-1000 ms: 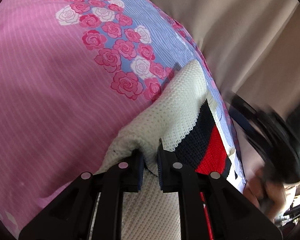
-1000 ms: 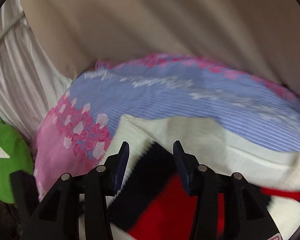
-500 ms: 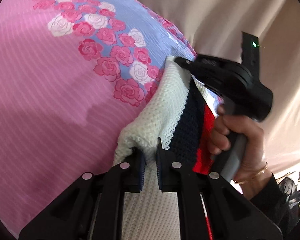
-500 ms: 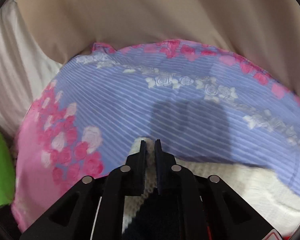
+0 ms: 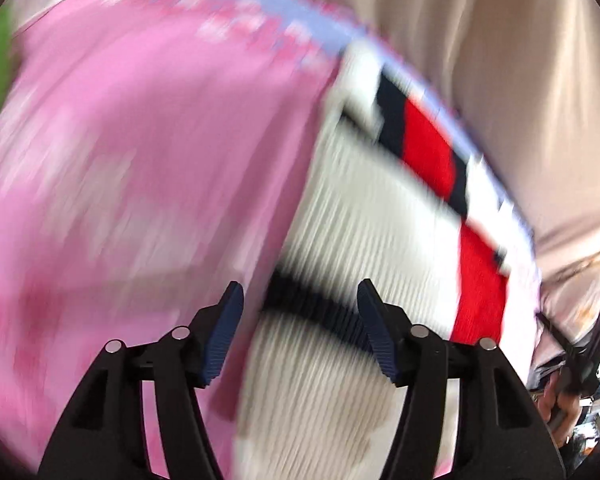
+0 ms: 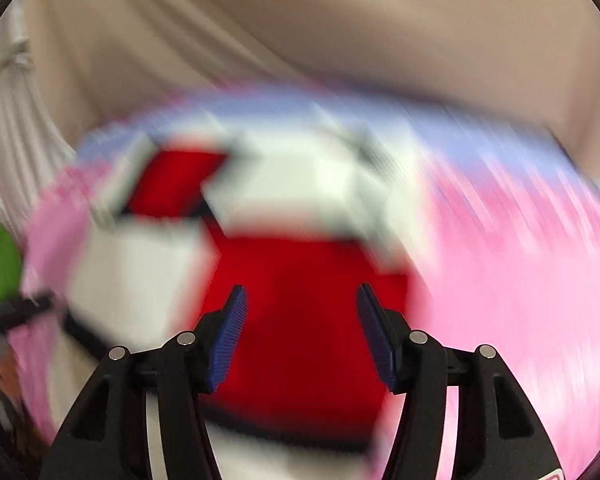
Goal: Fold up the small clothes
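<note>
1. Looking down the left gripper (image 5: 300,300), I see its jaws opening, blue ribbed pads apart, nothing pinched between them; the cream knitted sweater with red and dark navy blocks (image 5: 364,216) lies below the gap, clear of the pads.
2. My right gripper (image 6: 300,300) is opening too, its pads spread with only air between them; the red panel of the sweater (image 6: 300,304) fills the view behind the gap.
3. I can make out no container in either view; the sweater lies directly on the pink and lilac bedsheet with a rose print (image 5: 120,140), which covers the bed.
4. Both views are heavily smeared, so I cannot tell how neat the folds are; in the right wrist view a cream flap seems to lie over the red panel.
5. In the left wrist view the sweater's far long edge runs close to the lilac edge of the bedsheet, with the beige curtain (image 5: 500,60) just beyond it. That side is tight.
6. Open room is on the pink side: a wide stretch of sheet to the left of the sweater in the left wrist view, and to its right in the right wrist view.
7. A green soft thing (image 6: 4,264) sits at the left margin of the right wrist view, by the sheet's edge, apart from the sweater.
</note>
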Available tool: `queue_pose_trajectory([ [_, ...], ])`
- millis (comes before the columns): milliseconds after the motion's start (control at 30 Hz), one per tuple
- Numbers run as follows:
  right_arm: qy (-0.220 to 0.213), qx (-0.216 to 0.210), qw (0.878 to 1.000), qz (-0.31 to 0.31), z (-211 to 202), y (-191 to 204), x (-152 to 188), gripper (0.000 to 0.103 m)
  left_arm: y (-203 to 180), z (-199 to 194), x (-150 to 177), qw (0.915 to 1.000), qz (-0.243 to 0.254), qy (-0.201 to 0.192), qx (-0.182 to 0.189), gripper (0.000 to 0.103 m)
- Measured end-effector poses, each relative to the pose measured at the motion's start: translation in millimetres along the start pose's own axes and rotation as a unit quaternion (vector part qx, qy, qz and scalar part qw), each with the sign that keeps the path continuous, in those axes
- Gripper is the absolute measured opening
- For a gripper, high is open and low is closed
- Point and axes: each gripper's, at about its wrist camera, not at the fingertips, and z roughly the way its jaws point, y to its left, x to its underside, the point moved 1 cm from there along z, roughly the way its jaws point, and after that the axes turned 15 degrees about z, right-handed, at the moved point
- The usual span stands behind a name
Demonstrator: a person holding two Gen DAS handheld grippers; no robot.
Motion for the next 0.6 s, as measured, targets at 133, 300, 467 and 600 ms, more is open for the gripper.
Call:
queue_pose_trajectory([
  [133,0.086,0.025,0.994,0.065,-28,-74,103,0.057,-5,-12,78,0.9975,-0.043,0.055,0.014,0.064],
  [300,0.147,-0.049,0.978,0.138,-11,-78,171,0.058,-26,-8,98,0.9963,-0.074,0.04,0.016,0.071],
  [467,0.099,-0.078,0.978,0.164,-5,-59,173,0.045,-33,-6,101,0.9938,-0.099,0.035,0.036,0.036],
  [600,0.095,-0.117,0.967,0.207,-11,-68,163,0.005,-41,-11,94,0.9946,-0.09,0.042,0.031,0.007],
])
